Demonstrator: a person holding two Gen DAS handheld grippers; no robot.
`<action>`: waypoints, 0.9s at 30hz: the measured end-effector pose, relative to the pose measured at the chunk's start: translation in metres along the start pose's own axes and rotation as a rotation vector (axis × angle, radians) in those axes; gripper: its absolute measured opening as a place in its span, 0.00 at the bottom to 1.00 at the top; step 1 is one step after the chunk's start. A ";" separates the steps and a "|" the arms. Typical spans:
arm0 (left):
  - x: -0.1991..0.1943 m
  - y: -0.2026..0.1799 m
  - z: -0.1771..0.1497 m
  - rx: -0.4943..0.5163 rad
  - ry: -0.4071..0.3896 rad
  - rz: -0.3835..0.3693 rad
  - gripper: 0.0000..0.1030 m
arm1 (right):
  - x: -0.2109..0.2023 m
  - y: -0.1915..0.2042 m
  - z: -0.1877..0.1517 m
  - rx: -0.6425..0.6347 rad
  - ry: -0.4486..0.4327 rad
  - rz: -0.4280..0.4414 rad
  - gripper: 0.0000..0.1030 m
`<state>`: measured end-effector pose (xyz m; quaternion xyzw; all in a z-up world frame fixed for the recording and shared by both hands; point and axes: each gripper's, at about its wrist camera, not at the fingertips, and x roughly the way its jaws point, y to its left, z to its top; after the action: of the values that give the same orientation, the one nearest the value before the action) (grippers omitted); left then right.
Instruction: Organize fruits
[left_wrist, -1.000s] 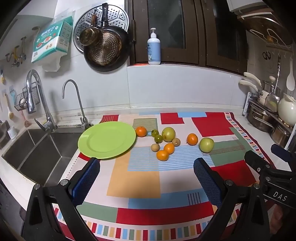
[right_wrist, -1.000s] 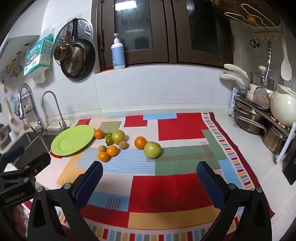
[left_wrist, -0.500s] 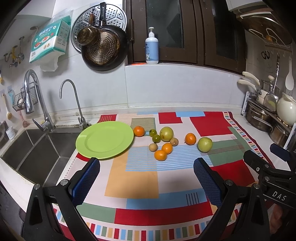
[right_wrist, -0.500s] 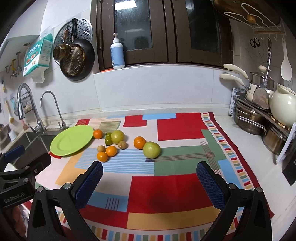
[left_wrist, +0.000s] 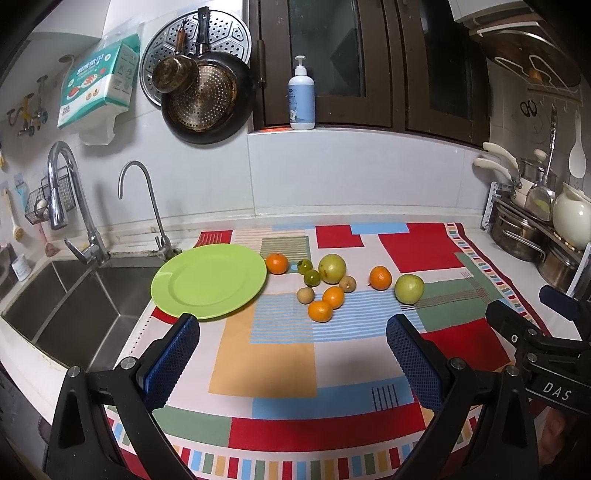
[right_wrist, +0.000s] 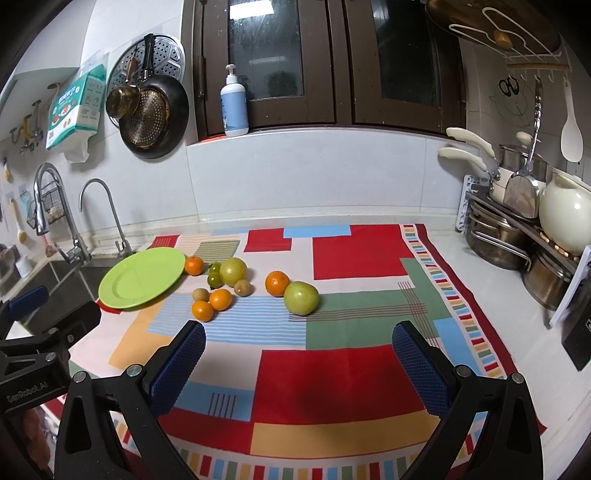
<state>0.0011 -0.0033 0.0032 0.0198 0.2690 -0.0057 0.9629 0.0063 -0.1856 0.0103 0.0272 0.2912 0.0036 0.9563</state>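
Both the left gripper and right gripper, wide open and empty, have drifted slightly nearer the patchwork cloth's front edge, while round orange and green fruits apparently lie untouched mid-cloth beside the empty lime-green plate.

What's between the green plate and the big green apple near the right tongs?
Between the plate and apple lie oranges, small green and brown fruits and another apple; both views show it.

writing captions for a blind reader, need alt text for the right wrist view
Open right gripper hovers over a patchwork cloth on a kitchen counter. Beyond it lie loose oranges and green fruits, with an empty green plate at their left beside the sink.
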 end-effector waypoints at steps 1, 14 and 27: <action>0.000 0.000 0.000 -0.001 0.000 -0.001 1.00 | 0.000 0.001 0.000 0.001 -0.001 0.000 0.99; 0.000 0.002 0.000 0.001 -0.001 0.004 1.00 | 0.001 0.000 0.000 0.000 0.002 -0.002 0.99; 0.003 0.001 0.000 0.002 0.003 0.000 1.00 | 0.003 -0.002 -0.001 0.000 0.006 -0.003 0.99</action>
<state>0.0042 -0.0019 0.0019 0.0210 0.2703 -0.0059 0.9625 0.0086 -0.1878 0.0080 0.0269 0.2940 0.0024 0.9554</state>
